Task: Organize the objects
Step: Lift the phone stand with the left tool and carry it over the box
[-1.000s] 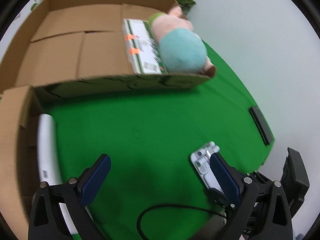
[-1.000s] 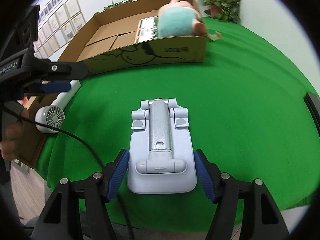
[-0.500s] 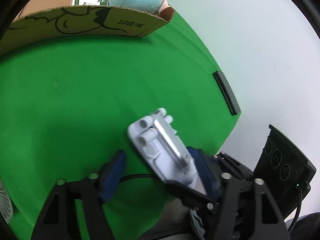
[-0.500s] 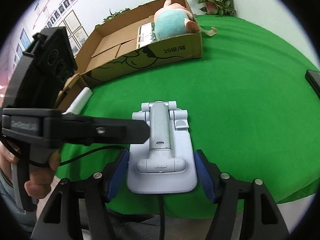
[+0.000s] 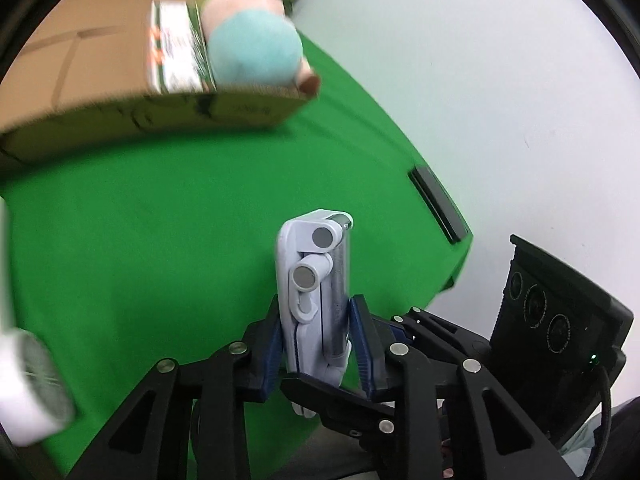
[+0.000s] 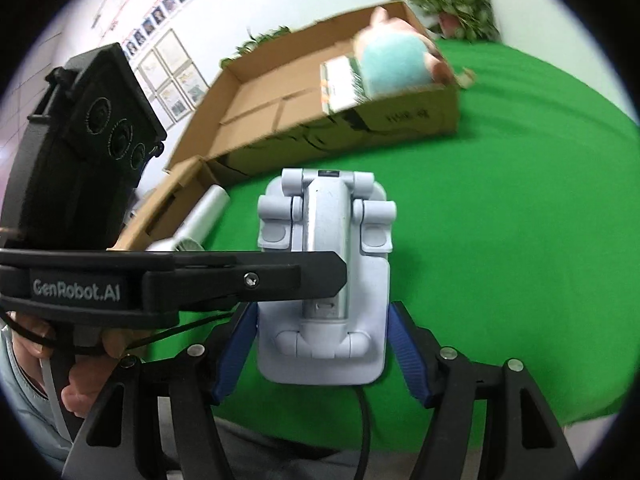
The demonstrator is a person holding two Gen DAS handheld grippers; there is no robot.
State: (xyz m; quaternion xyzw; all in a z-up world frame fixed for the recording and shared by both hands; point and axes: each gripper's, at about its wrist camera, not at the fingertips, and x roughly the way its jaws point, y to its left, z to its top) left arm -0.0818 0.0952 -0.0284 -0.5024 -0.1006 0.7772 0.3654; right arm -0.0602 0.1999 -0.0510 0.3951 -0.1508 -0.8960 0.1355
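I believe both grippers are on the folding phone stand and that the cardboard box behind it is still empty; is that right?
Not quite: the cardboard box is not empty. The right wrist view shows a plush toy and a printed carton at its right end. Both grippers are indeed on the folding phone stand.

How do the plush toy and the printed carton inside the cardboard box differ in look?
The plush toy is round, pink and teal; the printed carton is flat-sided and rectangular, white and green with orange marks. The plush toy fills the right corner of the cardboard box; the printed carton stands to its left, against it. Both lie inside the cardboard box.
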